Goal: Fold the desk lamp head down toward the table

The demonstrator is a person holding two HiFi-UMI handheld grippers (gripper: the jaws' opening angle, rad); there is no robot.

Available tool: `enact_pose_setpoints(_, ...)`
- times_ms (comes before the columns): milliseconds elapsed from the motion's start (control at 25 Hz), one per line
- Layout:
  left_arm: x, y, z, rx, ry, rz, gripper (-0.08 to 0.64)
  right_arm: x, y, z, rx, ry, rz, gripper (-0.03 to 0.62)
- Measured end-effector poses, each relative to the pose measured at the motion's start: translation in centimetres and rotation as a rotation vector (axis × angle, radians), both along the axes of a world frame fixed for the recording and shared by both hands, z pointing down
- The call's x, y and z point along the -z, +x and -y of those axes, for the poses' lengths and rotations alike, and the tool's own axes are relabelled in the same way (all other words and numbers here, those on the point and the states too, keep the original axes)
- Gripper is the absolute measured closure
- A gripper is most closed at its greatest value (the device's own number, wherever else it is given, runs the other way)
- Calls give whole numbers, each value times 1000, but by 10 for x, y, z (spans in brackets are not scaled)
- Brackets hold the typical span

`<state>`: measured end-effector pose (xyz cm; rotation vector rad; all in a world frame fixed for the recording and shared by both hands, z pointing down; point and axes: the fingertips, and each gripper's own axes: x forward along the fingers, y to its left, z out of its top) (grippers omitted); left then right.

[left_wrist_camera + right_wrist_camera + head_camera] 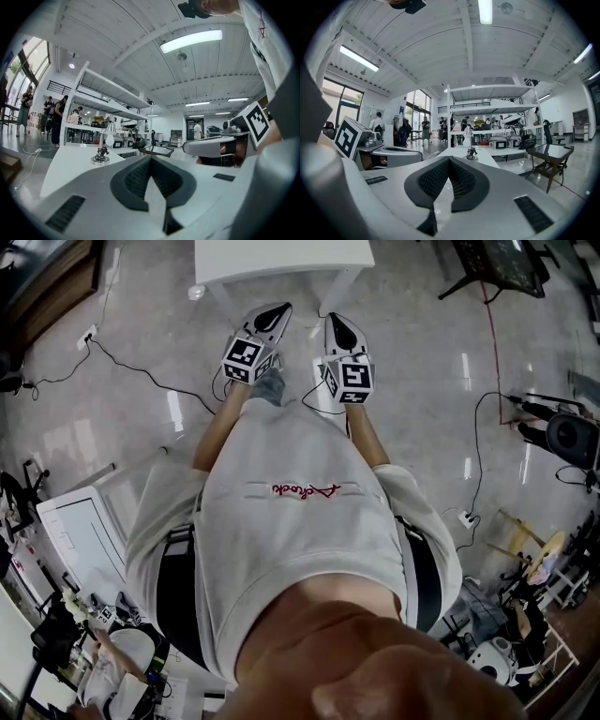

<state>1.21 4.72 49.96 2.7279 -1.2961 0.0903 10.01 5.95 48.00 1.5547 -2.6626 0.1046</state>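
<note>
Left tool (277,313) and right tool (338,327), both pressed together and empty, hover short of the white table (272,259) bearing the desk lamp (102,149).

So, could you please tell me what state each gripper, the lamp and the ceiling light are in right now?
Left gripper: shut, nothing between the jaws.
Right gripper: shut, nothing between the jaws.
Lamp: standing upright on the table, head raised, not folded down, untouched.
Ceiling light: on.
</note>
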Motion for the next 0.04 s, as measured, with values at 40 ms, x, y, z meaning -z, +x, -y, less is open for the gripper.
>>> enact_pose_setpoints(40, 0, 0, 0, 0, 0, 0, 534, 0, -1, 0, 2, 0, -1, 574)
